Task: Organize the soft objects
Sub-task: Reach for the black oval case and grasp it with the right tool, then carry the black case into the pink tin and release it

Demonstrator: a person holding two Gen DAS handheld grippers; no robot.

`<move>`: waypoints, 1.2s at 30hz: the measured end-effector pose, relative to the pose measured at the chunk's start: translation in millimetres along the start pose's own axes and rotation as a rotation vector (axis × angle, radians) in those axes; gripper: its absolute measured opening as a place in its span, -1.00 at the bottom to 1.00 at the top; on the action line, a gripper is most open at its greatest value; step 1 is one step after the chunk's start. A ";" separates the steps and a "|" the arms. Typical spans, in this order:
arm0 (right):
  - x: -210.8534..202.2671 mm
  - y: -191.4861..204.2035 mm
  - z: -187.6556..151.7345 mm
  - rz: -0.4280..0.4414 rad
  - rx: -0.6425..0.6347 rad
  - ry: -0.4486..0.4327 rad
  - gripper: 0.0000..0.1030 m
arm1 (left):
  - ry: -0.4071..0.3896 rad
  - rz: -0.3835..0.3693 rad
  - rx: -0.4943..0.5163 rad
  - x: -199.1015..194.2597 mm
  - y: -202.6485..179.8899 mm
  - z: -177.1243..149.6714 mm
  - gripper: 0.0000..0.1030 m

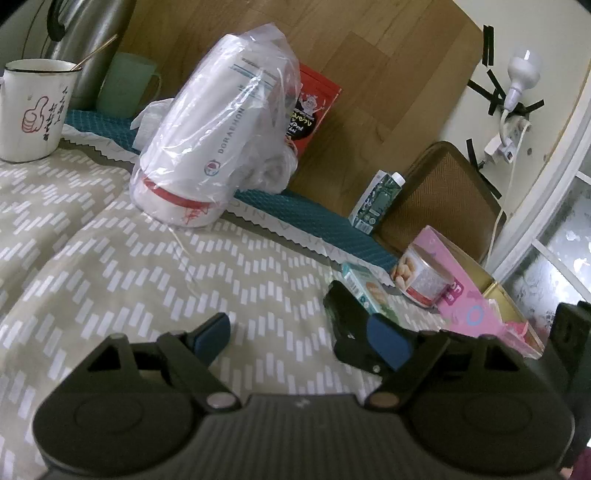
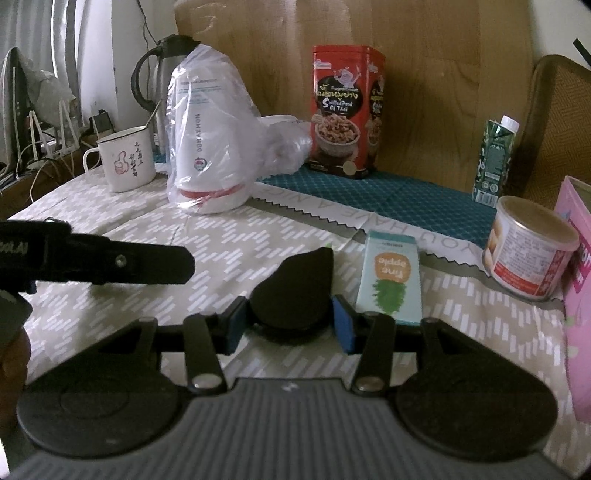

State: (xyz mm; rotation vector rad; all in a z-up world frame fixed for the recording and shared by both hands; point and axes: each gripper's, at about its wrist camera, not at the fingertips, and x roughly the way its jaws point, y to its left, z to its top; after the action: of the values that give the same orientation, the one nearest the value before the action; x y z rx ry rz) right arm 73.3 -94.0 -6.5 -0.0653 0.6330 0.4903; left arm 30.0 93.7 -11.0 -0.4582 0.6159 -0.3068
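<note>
Place: a home, at a table.
Clues: patterned tablecloth (image 2: 110,218), mug (image 2: 127,162) at ten o'clock, kettle (image 2: 162,74) behind it, snack box (image 2: 345,110) at twelve.

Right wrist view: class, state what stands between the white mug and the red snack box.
A bagged white Doraemon item stands between the mug and the box, seen in the right wrist view.

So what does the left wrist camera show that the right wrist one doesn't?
Only left wrist: the light bulb on the wall and the green cup. Only right wrist: the curtain and cables at the far left. Both: the bagged white bundle, enamel mug, red snack box, carton and can.
</note>
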 end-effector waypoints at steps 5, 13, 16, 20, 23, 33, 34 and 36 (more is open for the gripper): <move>-6.8 6.3 -5.2 0.010 -0.008 -0.005 0.00 | 0.005 -0.001 0.010 1.2 0.2 0.6 0.67; -10.4 11.4 -7.6 0.021 -0.003 -0.009 0.01 | 0.009 0.002 0.022 1.8 -1.1 1.2 0.68; -13.9 15.8 -10.1 0.021 -0.008 -0.013 0.01 | 0.012 0.007 0.030 2.3 -2.0 1.4 0.68; -19.4 23.0 -15.0 0.050 -0.018 -0.010 0.01 | 0.016 0.008 0.039 3.3 -2.6 1.8 0.69; -20.0 26.0 -15.5 0.055 -0.027 -0.009 0.01 | 0.018 0.011 0.046 3.6 -3.5 2.0 0.70; -20.1 25.3 -15.9 0.062 0.002 -0.013 0.01 | 0.021 0.012 0.051 3.8 -3.8 2.4 0.70; -20.0 25.0 -16.0 0.064 0.004 -0.014 0.01 | 0.021 0.012 0.051 3.8 -4.1 2.4 0.70; -20.2 24.4 -16.3 0.067 0.011 -0.015 0.01 | 0.022 0.012 0.050 3.7 -3.9 2.5 0.70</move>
State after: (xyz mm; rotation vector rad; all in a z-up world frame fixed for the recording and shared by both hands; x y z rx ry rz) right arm 39.0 -84.2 -5.7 -0.0303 0.6247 0.5513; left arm 33.8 89.7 -9.1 -0.4033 0.6309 -0.3157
